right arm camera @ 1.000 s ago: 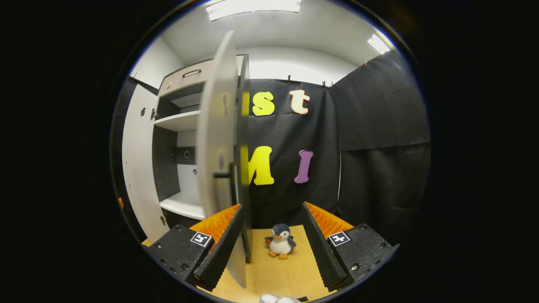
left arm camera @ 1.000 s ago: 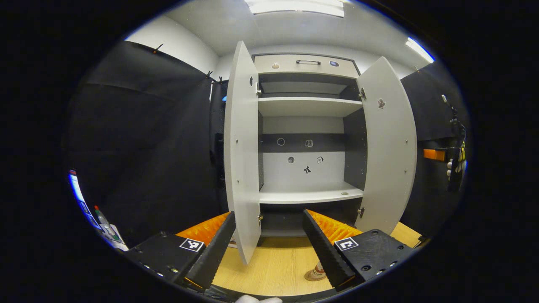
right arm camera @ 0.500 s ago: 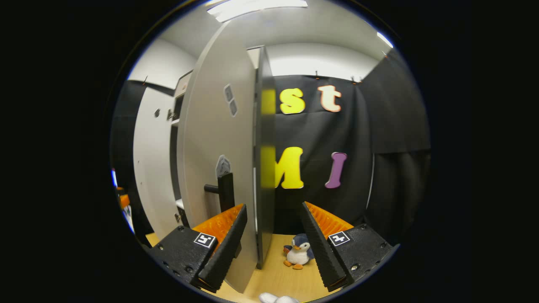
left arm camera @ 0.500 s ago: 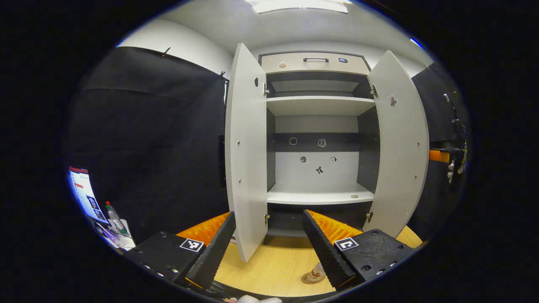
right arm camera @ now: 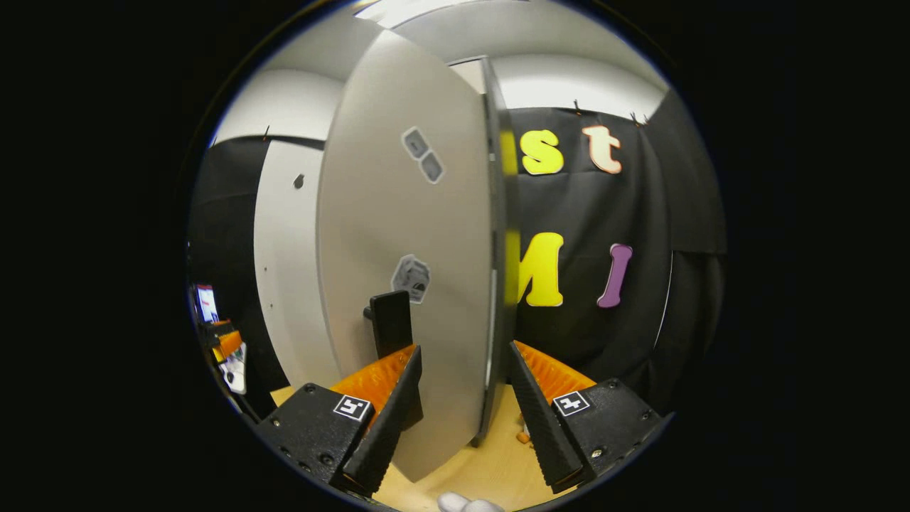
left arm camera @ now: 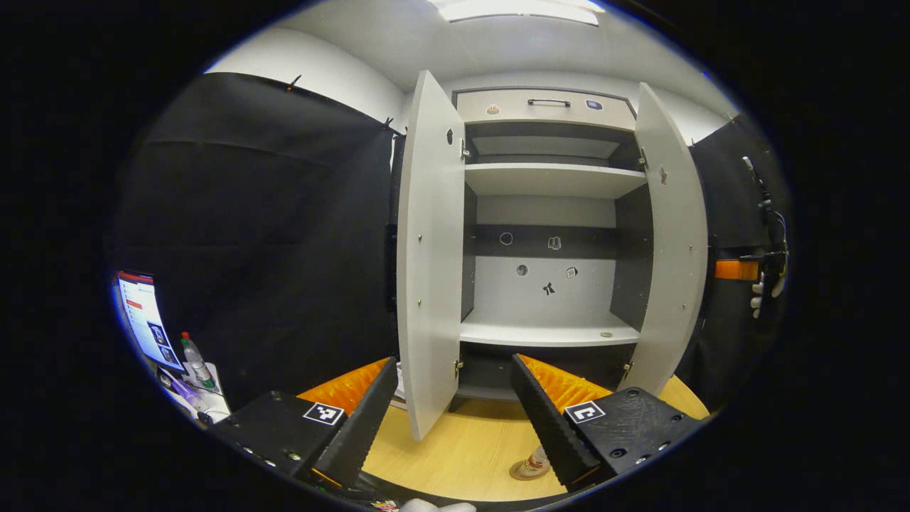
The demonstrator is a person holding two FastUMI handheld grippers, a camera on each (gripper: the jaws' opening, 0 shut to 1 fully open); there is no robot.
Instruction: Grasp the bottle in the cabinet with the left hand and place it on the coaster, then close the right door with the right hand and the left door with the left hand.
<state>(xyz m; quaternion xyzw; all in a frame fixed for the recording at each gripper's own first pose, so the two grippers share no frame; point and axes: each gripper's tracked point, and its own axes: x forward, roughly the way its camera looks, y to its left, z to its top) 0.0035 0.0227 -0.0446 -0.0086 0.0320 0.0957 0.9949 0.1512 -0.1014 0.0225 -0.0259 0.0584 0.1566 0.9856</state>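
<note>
bottle (left arm camera: 537, 461) upright on coaster (left arm camera: 527, 470); both cabinet doors (left arm camera: 430, 249) open.

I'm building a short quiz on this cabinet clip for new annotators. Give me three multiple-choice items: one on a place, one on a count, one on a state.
1. Where does the bottle stand?
A. On the top shelf
B. On the coaster on the table
C. On the bottom shelf

2. How many cabinet doors stand open in the left gripper view?
A. None
B. One
C. Two

3. How is the right gripper set at the right door?
A. Open, fingers either side of the door's edge
B. Shut on the handle
C. Shut on a toy

Answers:
1 B: the bottle's base sits on the coaster, beside the left gripper.
2 C: the left door and right door both swing clear of the shelves.
3 A: a wide gap shows between the fingers, the door's edge within it.
</note>
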